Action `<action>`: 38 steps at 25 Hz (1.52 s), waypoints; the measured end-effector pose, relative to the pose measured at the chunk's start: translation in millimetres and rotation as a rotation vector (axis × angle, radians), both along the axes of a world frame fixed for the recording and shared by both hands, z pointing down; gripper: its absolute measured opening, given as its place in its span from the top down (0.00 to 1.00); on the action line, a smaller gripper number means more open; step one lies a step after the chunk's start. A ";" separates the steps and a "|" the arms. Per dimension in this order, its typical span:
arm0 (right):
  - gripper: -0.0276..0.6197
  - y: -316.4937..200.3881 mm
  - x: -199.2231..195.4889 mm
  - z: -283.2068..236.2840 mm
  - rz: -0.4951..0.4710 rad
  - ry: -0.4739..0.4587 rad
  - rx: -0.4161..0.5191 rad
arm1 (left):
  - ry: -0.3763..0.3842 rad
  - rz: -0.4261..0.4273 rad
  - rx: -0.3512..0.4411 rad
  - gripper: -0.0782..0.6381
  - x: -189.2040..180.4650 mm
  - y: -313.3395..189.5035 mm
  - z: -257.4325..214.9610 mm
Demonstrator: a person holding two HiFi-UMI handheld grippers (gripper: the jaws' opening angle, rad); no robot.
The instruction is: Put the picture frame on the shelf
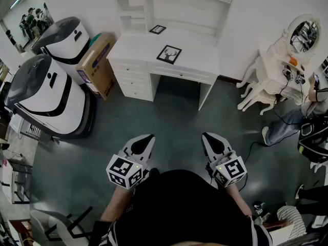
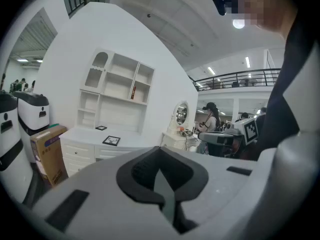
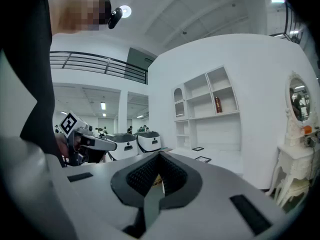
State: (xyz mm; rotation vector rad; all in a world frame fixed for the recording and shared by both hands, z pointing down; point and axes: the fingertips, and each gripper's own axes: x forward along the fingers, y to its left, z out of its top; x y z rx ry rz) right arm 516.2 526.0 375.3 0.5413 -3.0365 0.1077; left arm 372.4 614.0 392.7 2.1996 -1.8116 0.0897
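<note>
A black picture frame with a deer print [image 1: 169, 54] lies flat on the white desk [image 1: 195, 47], and a smaller frame [image 1: 157, 29] lies further back. The white shelf unit [image 1: 174, 4] rises behind them. The left gripper view shows the deer frame [image 2: 111, 140], the small frame [image 2: 101, 128] and the shelf unit [image 2: 117, 86] far off. In the right gripper view both frames, the deer one [image 3: 203, 159] and the small one [image 3: 198, 148], lie below the shelf unit [image 3: 205, 104]. My left gripper [image 1: 146, 138] and right gripper [image 1: 208, 137] are held low over the floor, well short of the desk, both shut and empty.
Two grey-and-white machines [image 1: 48, 94] [image 1: 64, 40] stand at the left, and a cardboard box [image 1: 97, 63] leans against the desk's left side. A white vanity with an oval mirror [image 1: 302, 32] and a white chair [image 1: 256, 94] are at the right, near a seated person [image 1: 307, 124].
</note>
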 end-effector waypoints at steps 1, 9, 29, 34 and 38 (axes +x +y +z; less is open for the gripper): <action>0.93 1.7 -2.3 1.4 0.000 0.005 0.004 | -0.001 -0.001 -0.001 0.88 -2.4 2.2 0.9; 0.93 15.6 -45.1 7.6 -0.029 0.012 0.016 | -0.004 -0.014 -0.011 0.88 -39.4 18.8 5.5; 0.92 19.4 -168.2 29.2 -0.043 0.054 -0.060 | 0.012 -0.009 -0.038 0.88 -147.7 21.5 26.1; 0.92 -19.5 -191.5 34.5 -0.065 0.052 -0.087 | 0.010 -0.017 -0.053 0.88 -166.8 -18.8 27.3; 0.92 -64.6 -212.7 35.6 -0.074 0.036 -0.092 | 0.003 -0.026 -0.061 0.88 -186.6 -63.1 25.4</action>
